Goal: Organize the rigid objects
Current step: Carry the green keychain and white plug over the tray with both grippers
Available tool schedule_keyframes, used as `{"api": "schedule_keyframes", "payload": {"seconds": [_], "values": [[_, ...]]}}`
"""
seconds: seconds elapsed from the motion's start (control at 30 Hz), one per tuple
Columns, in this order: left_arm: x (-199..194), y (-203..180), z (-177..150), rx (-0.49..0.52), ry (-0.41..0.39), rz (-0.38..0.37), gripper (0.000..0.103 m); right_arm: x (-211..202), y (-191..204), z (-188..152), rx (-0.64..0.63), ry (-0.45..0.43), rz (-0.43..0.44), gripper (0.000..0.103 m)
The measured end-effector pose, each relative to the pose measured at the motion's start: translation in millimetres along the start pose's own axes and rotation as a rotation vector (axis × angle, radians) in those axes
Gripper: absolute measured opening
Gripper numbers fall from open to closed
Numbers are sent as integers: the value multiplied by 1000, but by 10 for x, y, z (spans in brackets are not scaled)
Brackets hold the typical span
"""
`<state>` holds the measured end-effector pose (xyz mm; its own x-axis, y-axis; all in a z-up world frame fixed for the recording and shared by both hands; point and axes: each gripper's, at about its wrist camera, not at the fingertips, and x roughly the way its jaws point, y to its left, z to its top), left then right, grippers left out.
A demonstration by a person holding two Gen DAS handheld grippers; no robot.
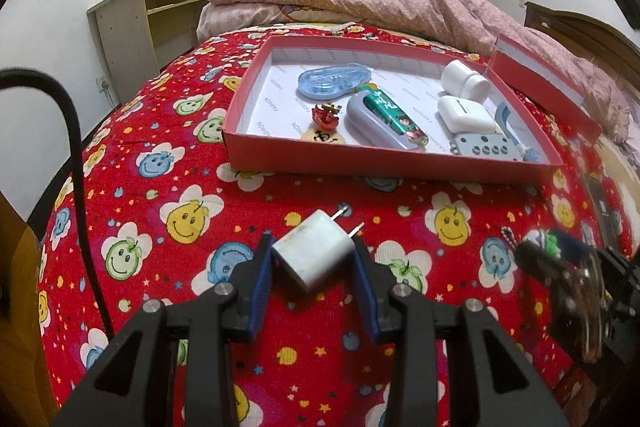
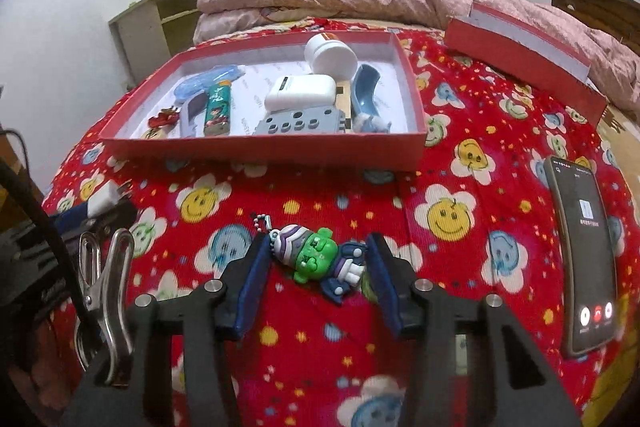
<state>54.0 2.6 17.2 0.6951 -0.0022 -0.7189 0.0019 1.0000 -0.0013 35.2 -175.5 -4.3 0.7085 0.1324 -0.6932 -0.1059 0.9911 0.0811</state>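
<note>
While clamped on the white charger (image 1: 314, 254), left gripper (image 1: 314, 251); right gripper (image 2: 316, 259) pinching the green keychain figure (image 2: 320, 259).

left gripper (image 1: 314, 255): black frame showing silver screws, fingers (image 1: 260, 287) wearing blue pads | right gripper (image 2: 316, 259): looking identical | black cable (image 1: 76, 155) trailing left

phone (image 2: 582, 255) screen text too small, right gripper (image 1: 560, 259) blurred
</note>
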Motion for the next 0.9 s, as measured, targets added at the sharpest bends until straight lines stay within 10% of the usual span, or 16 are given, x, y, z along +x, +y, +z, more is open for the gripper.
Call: {"api": "schedule_keyframes", "payload": {"seconds": [0.9], "values": [[-39, 35, -6, -25, -3, -50, 39, -1, 39, -33, -29, -13, -20, 51]]}}
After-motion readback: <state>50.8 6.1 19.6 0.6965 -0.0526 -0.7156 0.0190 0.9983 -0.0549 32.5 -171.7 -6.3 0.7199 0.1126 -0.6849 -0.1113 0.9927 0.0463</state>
